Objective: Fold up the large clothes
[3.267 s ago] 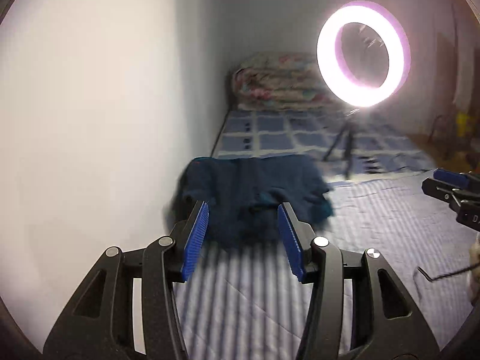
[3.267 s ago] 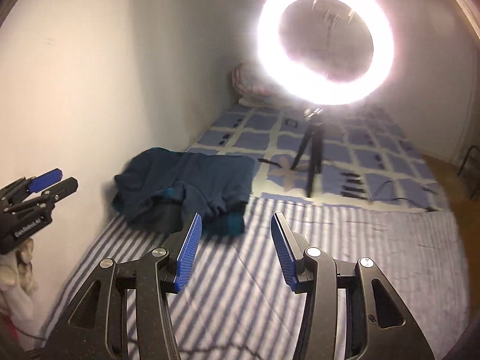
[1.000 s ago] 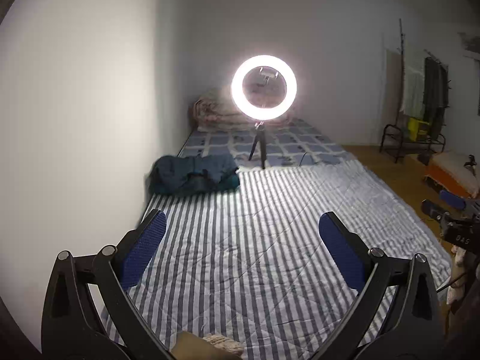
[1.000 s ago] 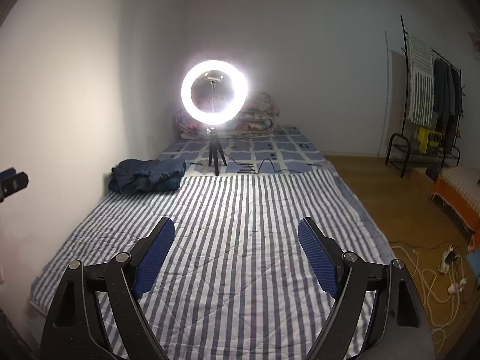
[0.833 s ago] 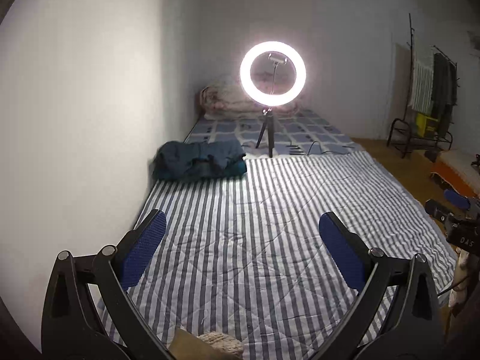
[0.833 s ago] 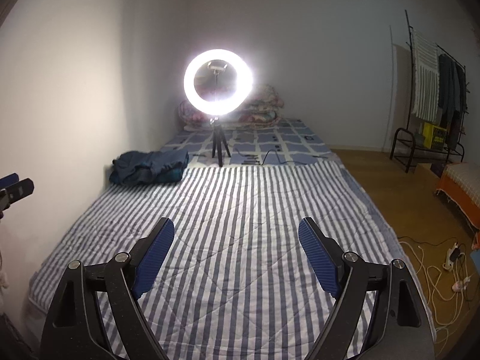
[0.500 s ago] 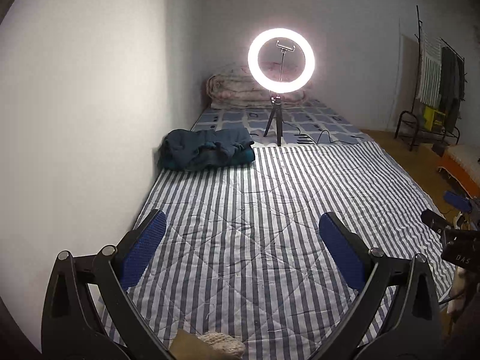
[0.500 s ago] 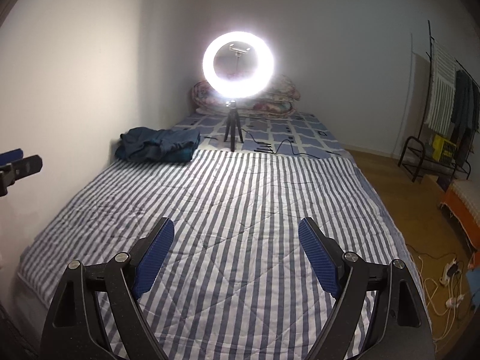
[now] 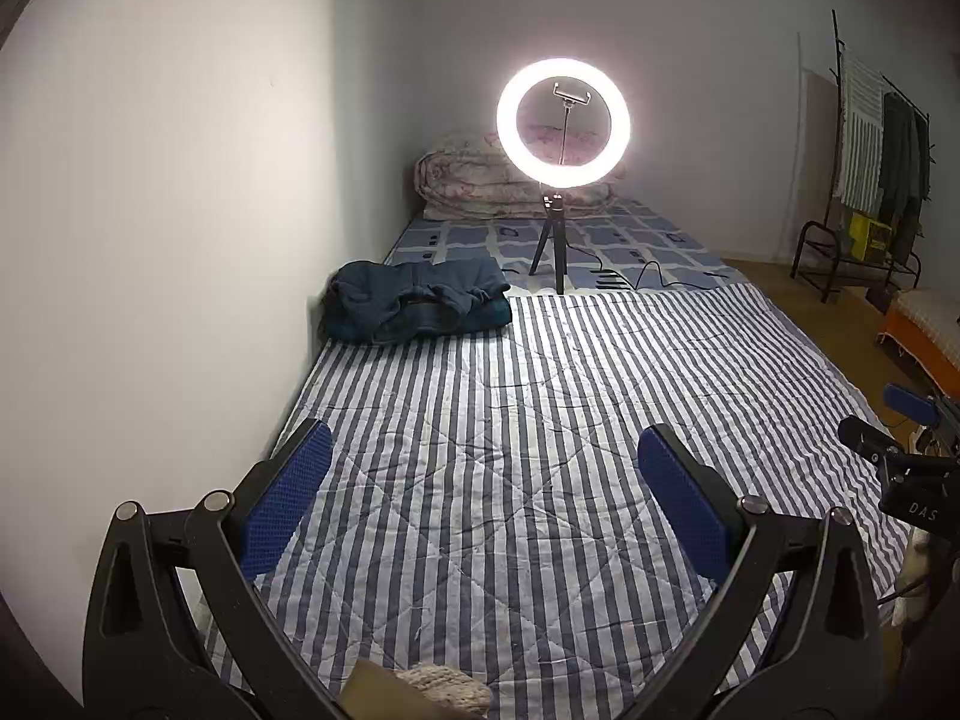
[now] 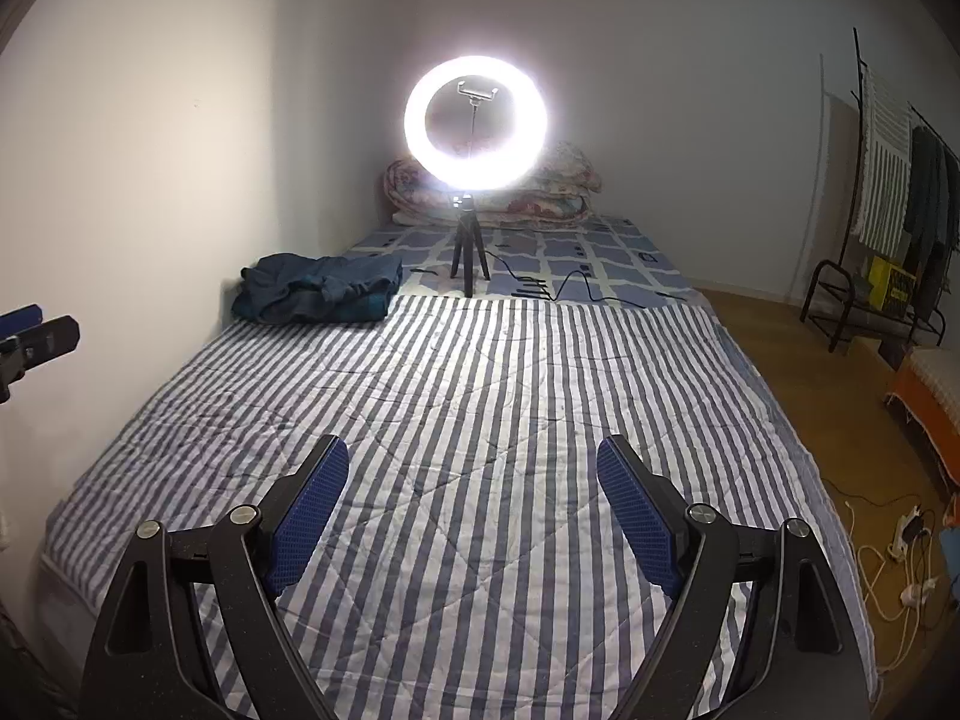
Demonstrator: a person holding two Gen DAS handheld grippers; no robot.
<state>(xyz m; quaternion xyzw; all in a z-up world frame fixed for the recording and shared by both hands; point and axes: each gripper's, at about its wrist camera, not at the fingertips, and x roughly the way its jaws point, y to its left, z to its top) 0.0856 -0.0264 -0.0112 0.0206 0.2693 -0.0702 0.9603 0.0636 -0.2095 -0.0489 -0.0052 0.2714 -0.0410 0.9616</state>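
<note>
We hold our left gripper (image 9: 485, 483) and right gripper (image 10: 473, 495) wide apart, holding nothing. The dark blue clothes (image 9: 414, 306) lie far away on the striped bed (image 9: 540, 408), maybe folded.

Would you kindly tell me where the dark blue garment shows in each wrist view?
Left wrist: garment lies left of centre, at the far end of the striped quilt, by the wall.
Right wrist: garment lies at upper left, again at the quilt's far end.
Shared landmark: the ring light stands just right of the garment in both views.
</note>
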